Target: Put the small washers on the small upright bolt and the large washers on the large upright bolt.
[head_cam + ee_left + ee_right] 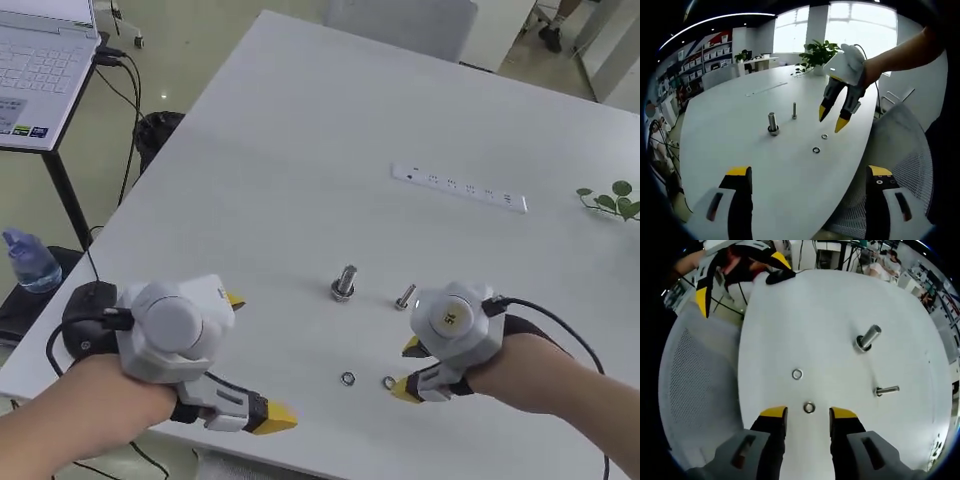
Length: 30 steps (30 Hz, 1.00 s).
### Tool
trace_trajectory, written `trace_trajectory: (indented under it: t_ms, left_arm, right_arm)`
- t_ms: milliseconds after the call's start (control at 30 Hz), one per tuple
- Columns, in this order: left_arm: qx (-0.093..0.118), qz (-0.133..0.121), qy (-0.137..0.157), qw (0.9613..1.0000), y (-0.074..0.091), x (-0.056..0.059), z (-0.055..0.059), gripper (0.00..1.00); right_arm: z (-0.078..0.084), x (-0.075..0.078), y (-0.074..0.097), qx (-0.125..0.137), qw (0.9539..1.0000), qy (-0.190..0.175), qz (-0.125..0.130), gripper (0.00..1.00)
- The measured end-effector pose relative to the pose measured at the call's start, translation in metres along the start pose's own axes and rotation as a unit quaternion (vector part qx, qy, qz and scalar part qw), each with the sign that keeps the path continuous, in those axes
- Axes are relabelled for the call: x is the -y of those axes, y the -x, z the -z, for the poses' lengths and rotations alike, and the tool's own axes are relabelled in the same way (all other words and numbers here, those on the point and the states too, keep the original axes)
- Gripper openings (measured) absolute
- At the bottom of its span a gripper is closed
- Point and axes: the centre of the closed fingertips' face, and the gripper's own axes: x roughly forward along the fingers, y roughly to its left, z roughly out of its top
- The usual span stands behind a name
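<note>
So both bolts are standing upright out in the middle of the white counter [300,150]. From the head view the big bolt [344,283] is on the left and the small bolt [405,297] is just to its right, near each other but not touching. Two loose washers lie flat on the counter closer to the person, side by side with a gap between them. The first washer [809,407] sits right in front of the right gripper [407,368], pretty much lined up with the gap between its yellow-tipped jaws, and the second washer [797,374] is a little further over toward the left gripper [808,172]. The right jaws are apart with nothing gripped, tips angled down at the counter by that first washer. The left jaws are spread wide and holding nothing, over by the counter's front edge and well apart from the bolts and washers. The big bolt has a wider ring around its base, can't tell what it is. Further back there's a white power strip [458,187], some green leaves [612,200] at the right edge, and off the counter to the left a laptop [40,60] and a water bottle [30,262]
</note>
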Motion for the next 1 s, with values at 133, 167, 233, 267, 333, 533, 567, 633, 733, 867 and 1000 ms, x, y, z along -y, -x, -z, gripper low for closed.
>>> trace_trajectory:
  t_ms: [133, 167, 233, 267, 333, 533, 567, 633, 733, 867, 1000]
  left_arm:
    - [-0.001, 0.000, -0.002, 1.0000, 0.001, 0.001, -0.002, 0.94]
    - [-0.001, 0.000, -0.003, 1.0000, 0.001, 0.001, -0.002, 0.94]
    - [0.001, 0.000, 0.002, 1.0000, 0.001, 0.000, -0.004, 0.93]
    - [0.005, 0.000, 0.006, 1.0000, 0.002, 0.000, -0.005, 0.93]
    - [0.008, -0.003, 0.007, 0.9999, 0.002, -0.001, -0.007, 0.93]
    - [0.002, -0.002, 0.004, 1.0000, 0.001, 0.001, -0.003, 0.92]
    - [0.002, -0.002, 0.003, 1.0000, 0.001, 0.002, -0.003, 0.91]
    - [0.002, -0.001, 0.005, 1.0000, 0.002, 0.003, -0.002, 0.91]
    - [0.000, -0.002, 0.003, 1.0000, 0.003, 0.006, 0.001, 0.91]
    - [0.001, -0.003, 0.007, 1.0000, 0.004, 0.007, 0.002, 0.91]
    - [0.000, -0.003, 0.007, 1.0000, 0.005, 0.009, 0.002, 0.90]
  right_arm:
    - [0.005, 0.003, -0.008, 0.001, 0.9999, -0.009, 0.005, 0.35]
    - [0.006, 0.004, -0.010, 0.001, 0.9999, -0.009, 0.005, 0.34]
    - [0.010, 0.004, -0.015, -0.001, 1.0000, -0.006, 0.007, 0.34]
    - [0.011, 0.004, -0.017, -0.001, 1.0000, -0.005, 0.008, 0.33]
    - [0.012, 0.003, -0.020, -0.004, 1.0000, -0.004, 0.008, 0.33]
    - [0.016, 0.001, -0.026, -0.011, 0.9999, 0.006, 0.010, 0.32]
    - [0.016, 0.001, -0.026, -0.011, 0.9999, 0.006, 0.010, 0.32]
    - [0.015, -0.001, -0.027, -0.012, 0.9999, 0.007, 0.009, 0.32]
    - [0.014, -0.003, -0.027, -0.012, 0.9998, 0.009, 0.010, 0.31]
    - [0.016, -0.002, -0.030, -0.015, 0.9998, 0.011, 0.011, 0.30]
    - [0.016, -0.003, -0.029, -0.012, 0.9999, 0.002, 0.009, 0.29]
